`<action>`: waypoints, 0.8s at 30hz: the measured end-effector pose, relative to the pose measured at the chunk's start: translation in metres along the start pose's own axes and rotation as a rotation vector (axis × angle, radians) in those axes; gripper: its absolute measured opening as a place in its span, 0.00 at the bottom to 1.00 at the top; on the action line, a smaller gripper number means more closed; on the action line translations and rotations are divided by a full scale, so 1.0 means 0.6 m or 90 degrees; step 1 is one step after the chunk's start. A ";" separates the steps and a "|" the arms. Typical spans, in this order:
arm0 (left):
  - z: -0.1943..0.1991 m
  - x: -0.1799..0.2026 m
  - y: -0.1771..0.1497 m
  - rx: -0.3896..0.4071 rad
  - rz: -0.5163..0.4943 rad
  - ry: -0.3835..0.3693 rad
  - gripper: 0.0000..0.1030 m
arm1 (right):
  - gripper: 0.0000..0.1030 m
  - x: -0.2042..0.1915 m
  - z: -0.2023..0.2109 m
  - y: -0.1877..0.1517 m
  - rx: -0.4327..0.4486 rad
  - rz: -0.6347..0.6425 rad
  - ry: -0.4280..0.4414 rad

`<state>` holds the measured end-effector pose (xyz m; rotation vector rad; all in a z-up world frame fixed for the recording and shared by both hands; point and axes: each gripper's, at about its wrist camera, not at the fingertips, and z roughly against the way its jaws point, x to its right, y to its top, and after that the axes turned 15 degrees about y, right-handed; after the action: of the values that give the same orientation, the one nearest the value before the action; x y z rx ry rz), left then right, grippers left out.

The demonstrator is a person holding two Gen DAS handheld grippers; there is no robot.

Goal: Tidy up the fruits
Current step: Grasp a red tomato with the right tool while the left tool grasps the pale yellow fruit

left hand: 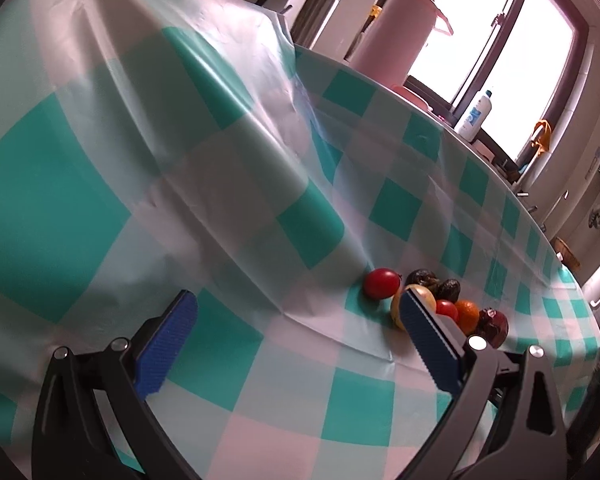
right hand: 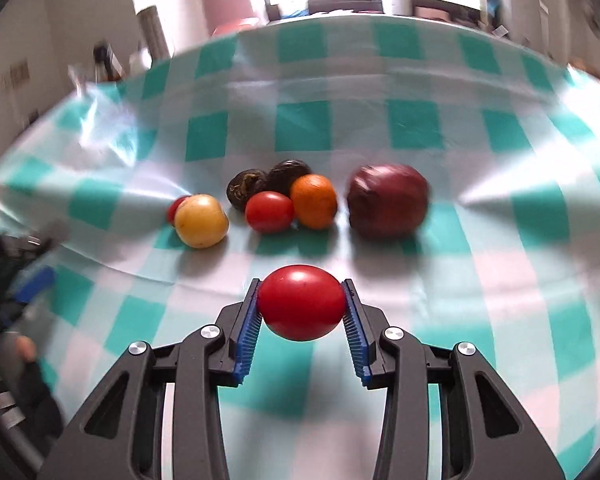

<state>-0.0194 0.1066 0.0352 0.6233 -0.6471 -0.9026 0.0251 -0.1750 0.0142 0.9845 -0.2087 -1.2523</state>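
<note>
Tomato (right hand: 300, 303) between right gripper (right hand: 301, 312) pads

Both grippers, the left gripper (left hand: 296, 344) and the right gripper (right hand: 300, 320), have black angular arms, round silver screws and blue ribbed fingers (right hand: 248, 336).

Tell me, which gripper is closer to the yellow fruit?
Left. The left gripper has one finger right beside the yellow fruit; the right gripper sits back, across the cloth.

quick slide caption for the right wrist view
Right gripper clamps a red tomato above the checked tablecloth, other fruits lined up behind.
</note>
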 end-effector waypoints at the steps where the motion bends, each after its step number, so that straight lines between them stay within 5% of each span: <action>1: -0.001 0.003 -0.002 -0.002 -0.006 -0.002 0.98 | 0.38 0.017 0.016 -0.008 0.015 -0.033 0.019; 7: -0.002 0.028 -0.015 -0.005 -0.061 -0.007 0.98 | 0.38 0.088 0.068 -0.029 0.092 -0.169 0.124; 16: -0.003 0.105 -0.037 -0.022 -0.160 -0.067 0.98 | 0.38 0.077 0.064 -0.026 0.093 -0.151 0.131; 24: -0.076 0.194 -0.028 -0.097 -0.146 -0.025 0.97 | 0.39 0.072 0.061 -0.027 0.086 -0.147 0.142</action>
<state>0.0593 0.0089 0.0213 0.5516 -0.5425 -1.1686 0.0063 -0.2306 0.0086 1.2837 -0.0041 -1.3370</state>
